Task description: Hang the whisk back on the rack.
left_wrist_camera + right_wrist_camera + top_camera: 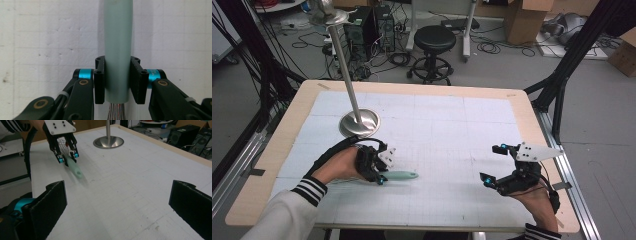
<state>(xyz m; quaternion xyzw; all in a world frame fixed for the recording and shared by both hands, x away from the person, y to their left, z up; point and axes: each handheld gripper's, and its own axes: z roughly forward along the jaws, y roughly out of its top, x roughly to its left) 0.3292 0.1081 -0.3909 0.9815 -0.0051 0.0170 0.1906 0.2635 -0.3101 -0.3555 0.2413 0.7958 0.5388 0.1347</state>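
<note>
Here's the table (pixel 282 135), a broad rectangle with a pale wooden rim and rounded corners, its top covered by a white mat (pixel 437 135) printed with a faint grid and showing a pitted, foam-like surface in the left gripper view. At about ten o'clock on the mat stands a metal stand (pixel 359 122): a shiny round domed base with a slim polished pole rising and leaning toward eleven o'clock. Down at seven o'clock comes the left gripper (pixel 382 172), black linkages with turquoise joints and a white three-cornered plate on top, carried by a hand in a black-and-white striped cuff. Its jaws are clamped on the whisk (pixel 401 175), and in the left gripper view both flat black pads press the sides of the smooth, rounded mint-green handle (pixel 117 50), with thin wire loops just visible below the grip. From above, the whisk lies low over the mat at about seven o'clock, its handle pointing toward three o'clock, well apart from the stand's base. Over at four o'clock sits the right gripper (pixel 494 164), same black build, grey pointed plate on top; its jaws stand wide apart with nothing between them, the two matte rectangular pads framing bare mat in the right gripper view.
</note>
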